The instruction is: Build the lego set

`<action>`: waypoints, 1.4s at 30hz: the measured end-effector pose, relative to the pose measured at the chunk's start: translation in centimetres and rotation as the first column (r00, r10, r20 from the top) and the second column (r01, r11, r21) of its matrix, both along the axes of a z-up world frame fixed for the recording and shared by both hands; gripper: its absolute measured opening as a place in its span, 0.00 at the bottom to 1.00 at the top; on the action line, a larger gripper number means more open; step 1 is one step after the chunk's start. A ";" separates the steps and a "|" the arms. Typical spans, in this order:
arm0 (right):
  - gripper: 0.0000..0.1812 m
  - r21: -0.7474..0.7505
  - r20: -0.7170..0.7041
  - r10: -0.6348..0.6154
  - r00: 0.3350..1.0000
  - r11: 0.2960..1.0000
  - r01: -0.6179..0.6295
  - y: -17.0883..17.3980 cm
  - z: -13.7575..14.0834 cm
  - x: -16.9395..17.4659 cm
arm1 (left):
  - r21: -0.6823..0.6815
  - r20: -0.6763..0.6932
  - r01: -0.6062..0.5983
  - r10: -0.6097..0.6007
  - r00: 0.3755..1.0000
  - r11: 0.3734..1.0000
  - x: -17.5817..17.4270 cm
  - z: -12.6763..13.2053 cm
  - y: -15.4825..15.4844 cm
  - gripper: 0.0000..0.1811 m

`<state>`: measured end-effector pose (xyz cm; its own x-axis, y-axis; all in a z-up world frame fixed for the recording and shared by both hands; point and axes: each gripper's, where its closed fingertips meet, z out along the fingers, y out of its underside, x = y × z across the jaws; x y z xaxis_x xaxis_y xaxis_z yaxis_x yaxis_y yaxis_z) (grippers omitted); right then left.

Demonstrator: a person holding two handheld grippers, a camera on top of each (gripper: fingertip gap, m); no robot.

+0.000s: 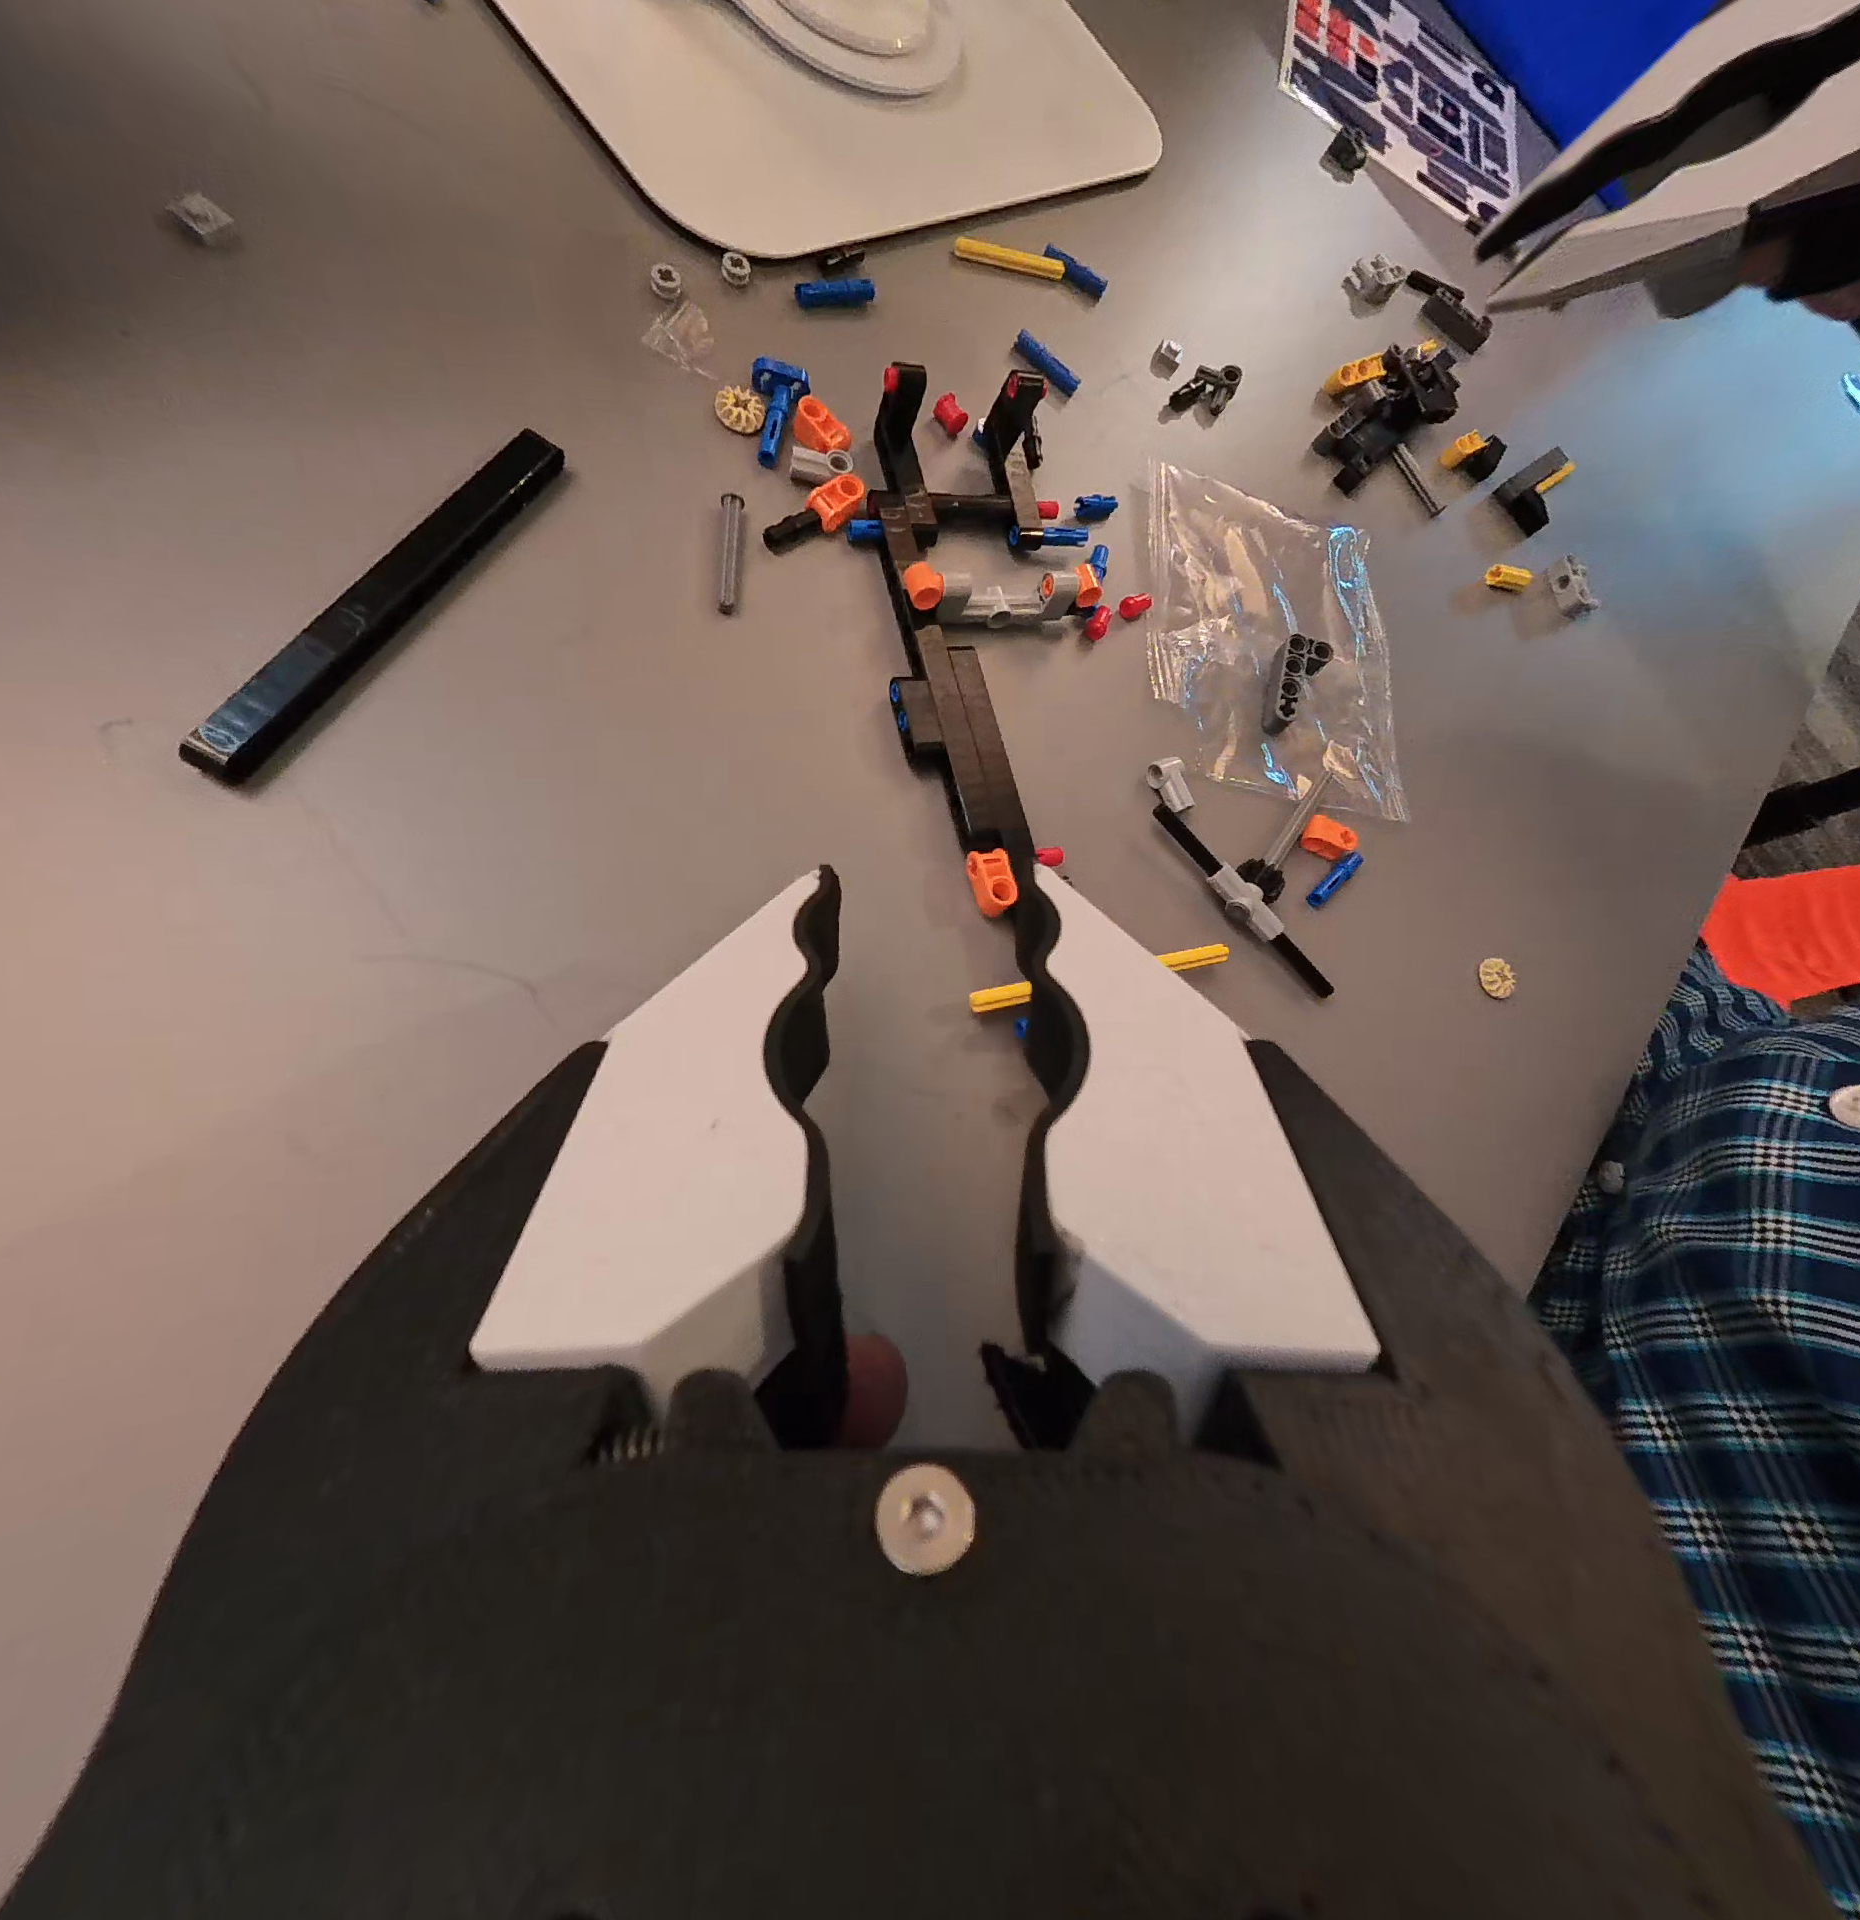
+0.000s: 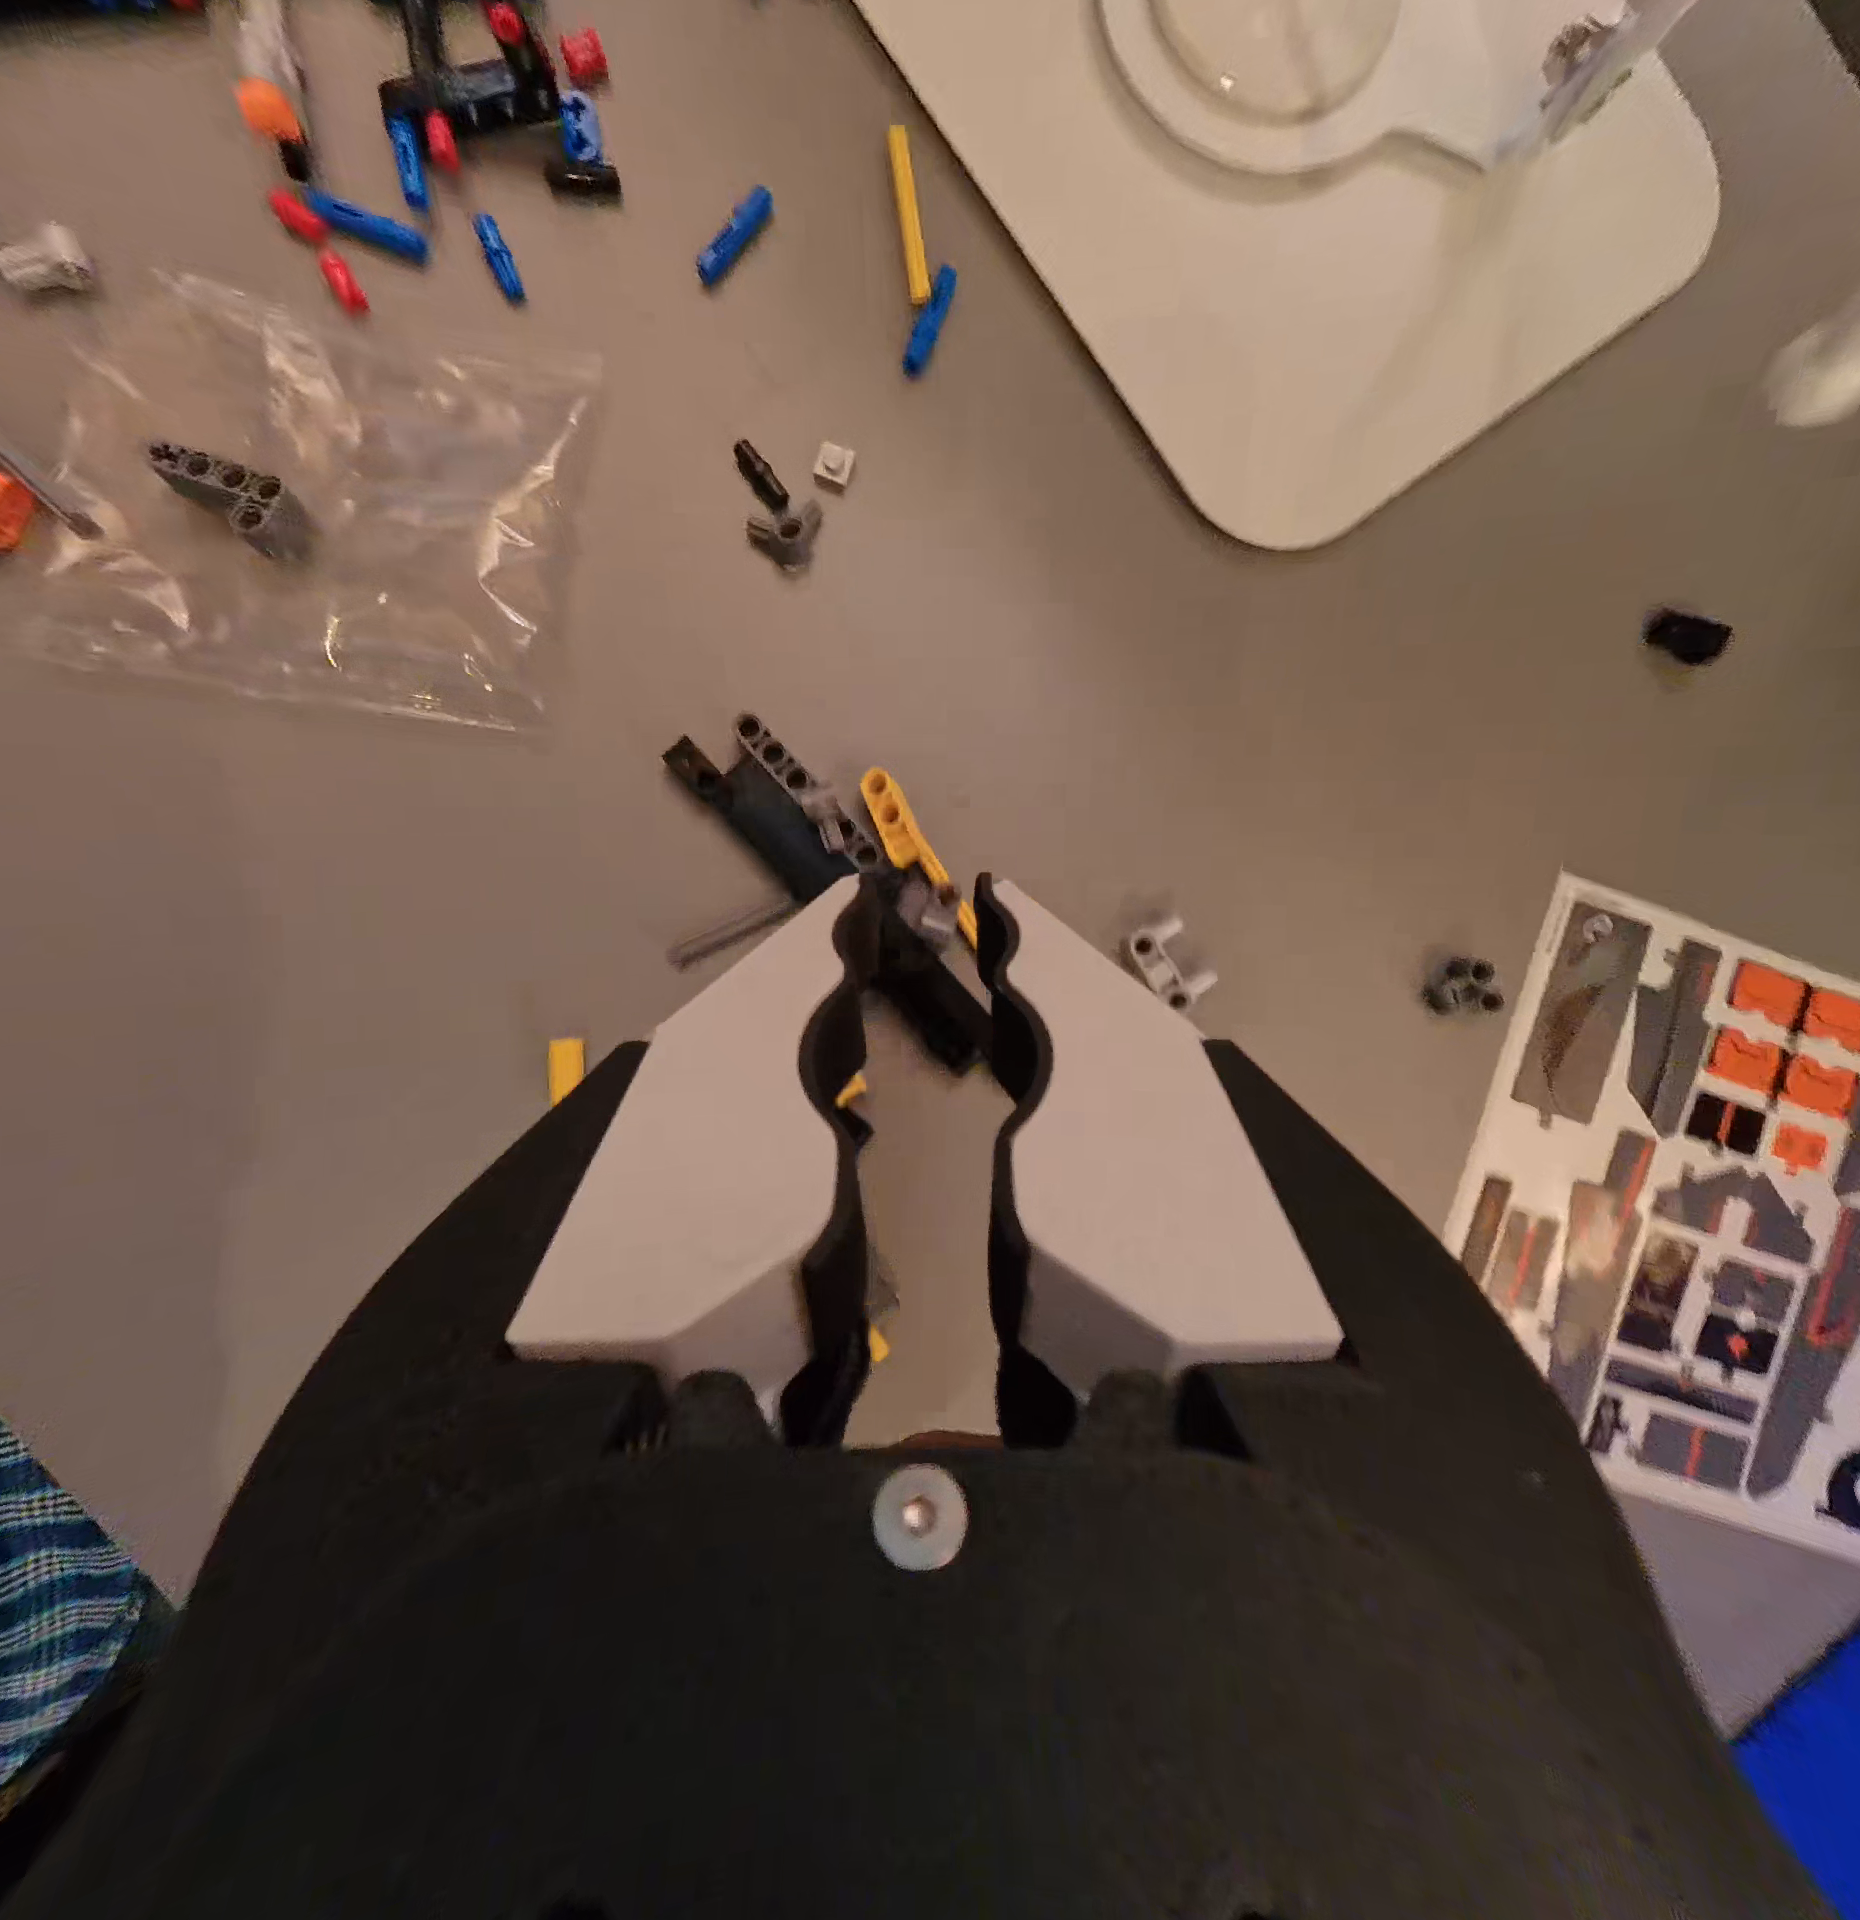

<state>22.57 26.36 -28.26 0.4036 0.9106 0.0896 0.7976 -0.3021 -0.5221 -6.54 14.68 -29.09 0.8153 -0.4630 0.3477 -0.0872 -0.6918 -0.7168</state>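
Note:
A long black lego frame [image 1: 957, 707] with orange, grey, blue and red parts lies on the grey table [image 1: 490, 935], running away from me. My left gripper [image 1: 931, 883] is open and empty, and its right fingertip is beside the frame's near end and an orange connector [image 1: 993, 881]. A small black, yellow and grey sub-assembly [image 2: 791, 810] lies on the table; it also shows in the left wrist view [image 1: 1388, 410]. My right gripper [image 2: 921, 894] is open and empty, hovering above this sub-assembly's near end. It shows raised at the top right of the left wrist view [image 1: 1492, 272].
Loose pins, axles and connectors are scattered around. A clear bag [image 2: 313, 499] holds a dark grey beam [image 2: 235, 499]. A sticker sheet [image 2: 1684, 1195] lies right, a white stand base [image 2: 1425, 364] at the back, a black bar [image 1: 375, 608] left. A plaid sleeve [image 1: 1757, 1247] is at the table's edge. The orange connector [image 1: 993, 881] is closer to my left gripper, around 4 cm from its tips; the right tips are 30 cm off.

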 end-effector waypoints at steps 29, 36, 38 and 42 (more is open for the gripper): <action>0.03 -0.020 -0.243 0.096 0.965 0.994 -0.104 -0.6 2.6 -7.5 | 0.089 0.075 0.024 -0.030 0.997 0.996 0.9 2.2 0.4 0.19; 0.03 -0.082 -0.462 0.144 0.875 0.975 -0.204 -4.7 6.7 -14.1 | 0.206 0.082 0.049 -0.067 0.994 0.977 3.2 4.5 0.8 0.23; 0.03 -0.141 -0.528 0.123 0.840 0.963 -0.230 -5.8 7.4 -15.9 | 0.249 0.030 0.050 -0.059 0.998 0.967 3.4 4.9 1.1 0.25; 0.03 -0.327 -0.685 -0.039 0.728 0.909 -0.259 -6.8 8.9 -18.3 | 0.346 -0.015 0.064 -0.062 0.998 0.936 4.2 6.9 1.6 0.28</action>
